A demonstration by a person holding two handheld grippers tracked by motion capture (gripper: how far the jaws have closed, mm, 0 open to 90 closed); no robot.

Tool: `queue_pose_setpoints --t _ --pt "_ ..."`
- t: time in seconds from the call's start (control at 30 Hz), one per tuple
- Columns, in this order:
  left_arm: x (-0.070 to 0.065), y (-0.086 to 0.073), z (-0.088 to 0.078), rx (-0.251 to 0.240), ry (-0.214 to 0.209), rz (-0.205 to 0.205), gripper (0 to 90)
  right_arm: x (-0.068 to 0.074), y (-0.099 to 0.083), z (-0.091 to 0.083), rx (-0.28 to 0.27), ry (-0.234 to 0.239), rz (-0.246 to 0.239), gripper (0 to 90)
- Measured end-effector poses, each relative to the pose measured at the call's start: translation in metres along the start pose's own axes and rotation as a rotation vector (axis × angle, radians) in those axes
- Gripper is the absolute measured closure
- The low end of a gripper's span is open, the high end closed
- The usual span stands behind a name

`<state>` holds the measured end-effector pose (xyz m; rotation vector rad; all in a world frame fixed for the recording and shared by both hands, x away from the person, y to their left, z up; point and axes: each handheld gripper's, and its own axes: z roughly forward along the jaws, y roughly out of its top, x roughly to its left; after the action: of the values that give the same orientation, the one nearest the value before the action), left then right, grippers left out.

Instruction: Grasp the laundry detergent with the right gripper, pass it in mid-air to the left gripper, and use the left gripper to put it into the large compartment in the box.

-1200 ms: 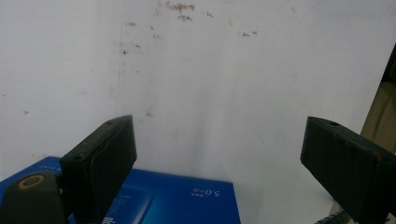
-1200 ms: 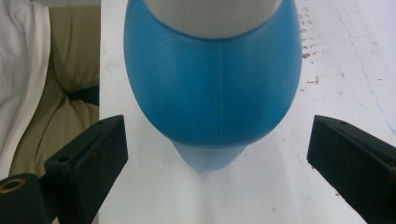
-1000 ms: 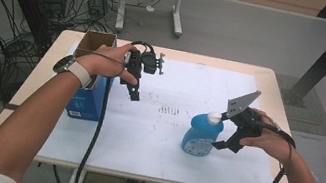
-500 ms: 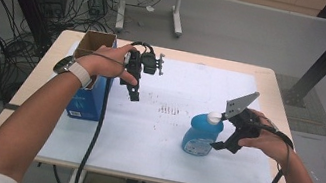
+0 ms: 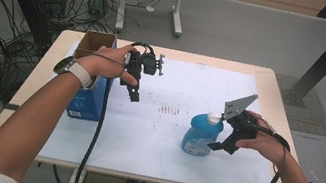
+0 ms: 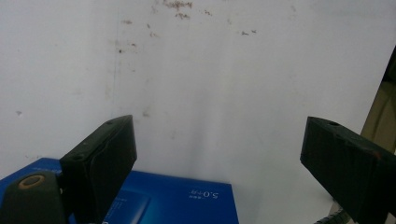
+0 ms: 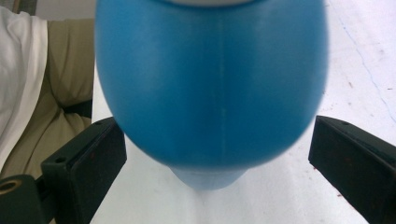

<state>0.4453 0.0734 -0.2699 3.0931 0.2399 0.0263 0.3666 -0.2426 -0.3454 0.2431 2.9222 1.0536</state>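
One rounded, glossy blue plastic bottle (image 5: 200, 134) stands near the desk's (image 5: 273, 90) right edge, between the right gripper's (image 7: 219, 154) spread jaws. One blue cardboard box (image 5: 91, 90) sits at the left edge; the left gripper (image 5: 134, 95) hangs spread too.

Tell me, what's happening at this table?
A person holds a gripper in each hand. The right gripper has its open jaws on either side of a blue bottle standing on the white sheet, not pressing it yet. The left gripper hangs open and empty beside a blue box.

Upside down on the blue box (image 6: 187, 198) below my left gripper I read only "5.0", the rest too blurred.
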Motion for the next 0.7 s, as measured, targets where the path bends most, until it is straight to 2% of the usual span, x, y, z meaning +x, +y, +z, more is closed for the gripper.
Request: queue_pose_setpoints --t 0.7 --pt "-0.001 0.0001 0.0011 -0.006 0.002 -0.004 11.0 0.0014 -0.0062 0.0063 -0.059 0.005 0.01 5.2"
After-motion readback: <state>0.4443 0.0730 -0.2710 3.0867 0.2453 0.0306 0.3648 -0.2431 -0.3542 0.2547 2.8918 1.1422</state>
